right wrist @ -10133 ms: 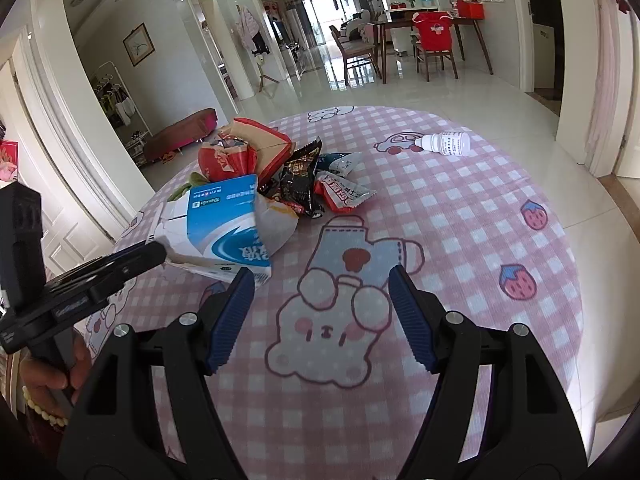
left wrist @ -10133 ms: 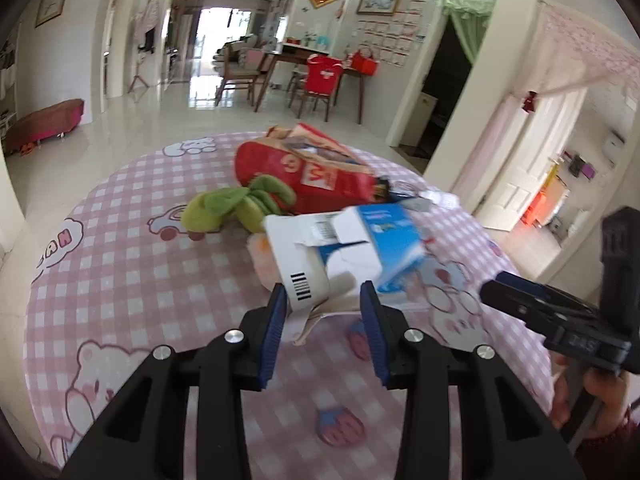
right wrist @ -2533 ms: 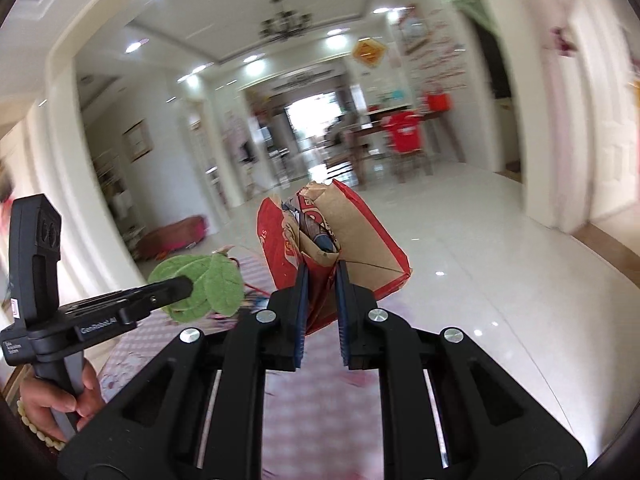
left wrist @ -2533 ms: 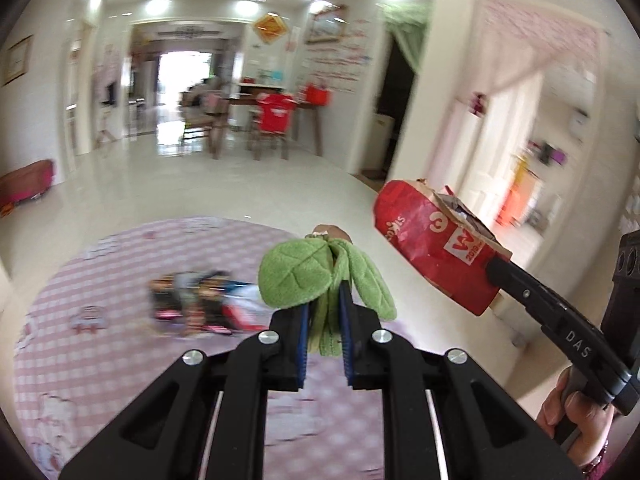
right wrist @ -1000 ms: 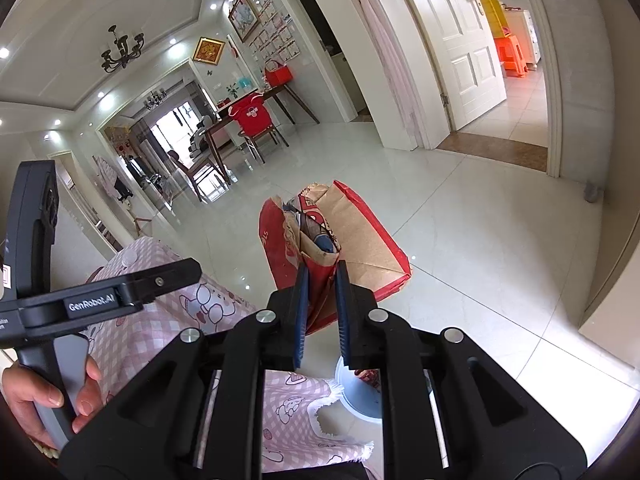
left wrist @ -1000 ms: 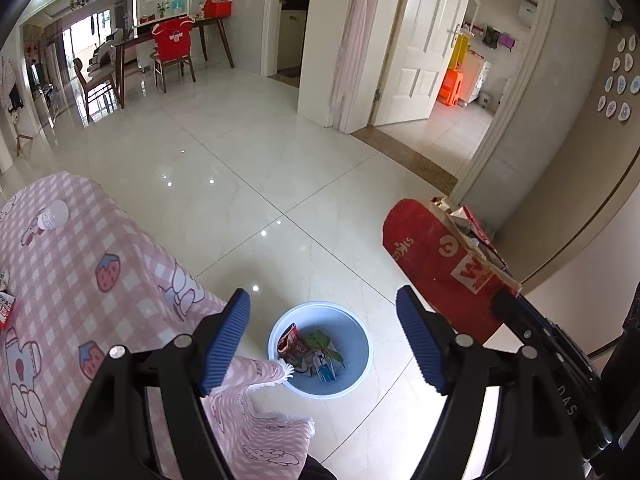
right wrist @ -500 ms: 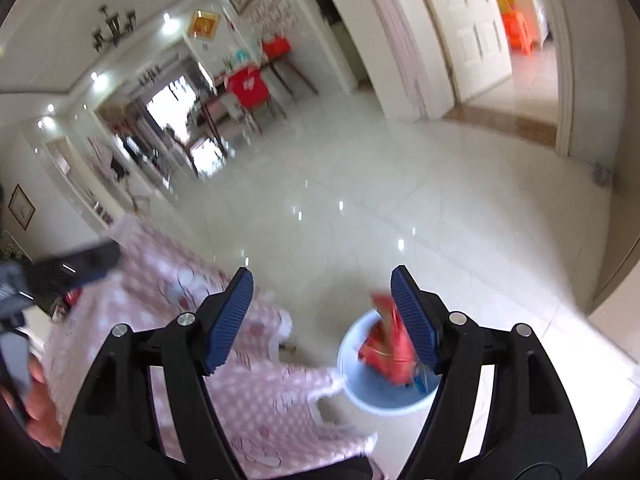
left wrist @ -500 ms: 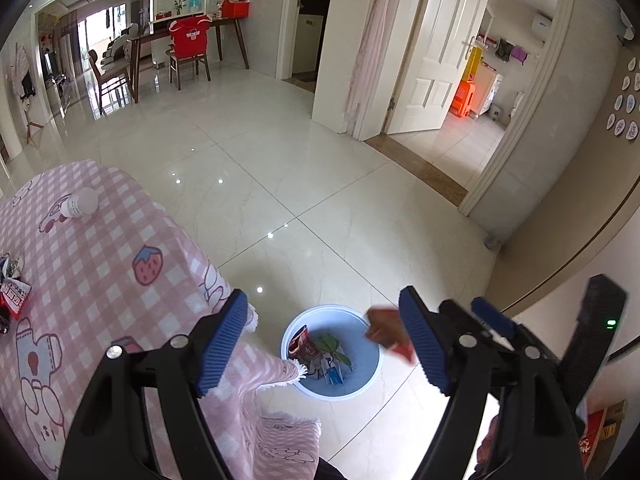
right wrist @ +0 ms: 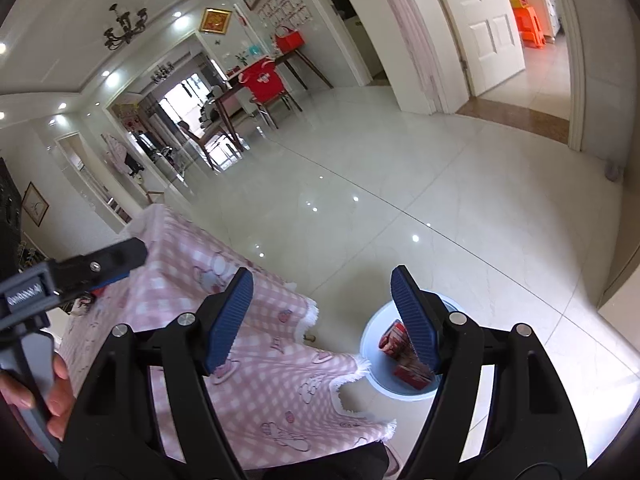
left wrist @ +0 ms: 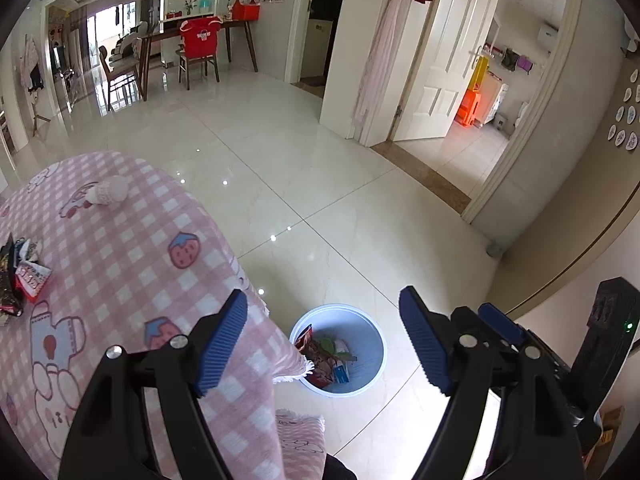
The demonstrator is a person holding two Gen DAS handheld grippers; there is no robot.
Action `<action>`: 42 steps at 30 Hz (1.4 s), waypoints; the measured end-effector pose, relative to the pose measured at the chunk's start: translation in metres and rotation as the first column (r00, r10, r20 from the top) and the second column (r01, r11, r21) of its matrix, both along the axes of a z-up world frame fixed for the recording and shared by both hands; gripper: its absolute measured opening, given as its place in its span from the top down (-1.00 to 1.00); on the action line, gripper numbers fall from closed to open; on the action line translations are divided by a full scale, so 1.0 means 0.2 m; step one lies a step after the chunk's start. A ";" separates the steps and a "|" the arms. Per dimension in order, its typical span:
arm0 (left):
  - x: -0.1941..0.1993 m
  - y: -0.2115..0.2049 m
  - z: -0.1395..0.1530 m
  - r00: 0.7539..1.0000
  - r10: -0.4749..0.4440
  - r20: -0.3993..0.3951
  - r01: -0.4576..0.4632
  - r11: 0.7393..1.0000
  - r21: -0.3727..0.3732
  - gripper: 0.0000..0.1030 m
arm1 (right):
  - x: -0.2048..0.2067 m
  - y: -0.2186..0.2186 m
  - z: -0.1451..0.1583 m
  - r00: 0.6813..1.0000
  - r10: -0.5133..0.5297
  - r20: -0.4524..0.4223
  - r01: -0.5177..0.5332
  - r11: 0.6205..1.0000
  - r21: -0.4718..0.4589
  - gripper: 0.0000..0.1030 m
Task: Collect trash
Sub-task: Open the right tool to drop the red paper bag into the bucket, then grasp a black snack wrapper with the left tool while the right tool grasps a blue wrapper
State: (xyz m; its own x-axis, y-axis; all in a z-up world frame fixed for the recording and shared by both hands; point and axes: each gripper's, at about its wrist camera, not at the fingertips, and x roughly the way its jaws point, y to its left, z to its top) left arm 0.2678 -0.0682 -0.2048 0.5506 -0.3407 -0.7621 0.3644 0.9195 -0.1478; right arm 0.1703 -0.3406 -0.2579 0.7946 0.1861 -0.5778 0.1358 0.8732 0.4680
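Observation:
A light blue bin (left wrist: pixel 370 354) stands on the floor beside the table; it also shows in the right wrist view (right wrist: pixel 374 334). It holds a red paper bag (right wrist: pixel 394 338), a green leafy item (left wrist: pixel 329 345) and wrappers. My left gripper (left wrist: pixel 322 340) is open and empty above the bin. My right gripper (right wrist: pixel 322 318) is open and empty above the bin's left side. Its open fingers (left wrist: pixel 496 322) show in the left wrist view. Several snack wrappers (left wrist: pixel 22 276) and a small white bottle (left wrist: pixel 108 192) lie on the pink checked tablecloth (left wrist: pixel 132 256).
The tablecloth's fringed edge (right wrist: pixel 320 360) hangs close to the bin. Glossy white floor tiles (left wrist: pixel 320 184) stretch beyond. A white door (left wrist: pixel 436 76) stands open at the right. A dining table with a red-covered chair (left wrist: pixel 200 48) is far back.
My right gripper opened and dropped the red paper bag into the bin. My left gripper stays open above the bin and has swung slightly toward the table.

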 end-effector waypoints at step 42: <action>0.35 1.69 -0.08 0.885 0.463 -0.052 -0.464 0.886 -0.004 -0.13 | 0.90 1.79 0.24 0.741 0.664 -0.096 -0.667 0.713 -0.217 0.23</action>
State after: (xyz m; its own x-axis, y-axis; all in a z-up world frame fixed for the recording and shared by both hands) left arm 0.3369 0.2707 -0.2214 0.6116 -0.0683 -0.7882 -0.1102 0.9792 -0.1704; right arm 0.3504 0.0178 -0.2102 0.5087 0.5303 -0.6783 -0.5173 0.8180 0.2516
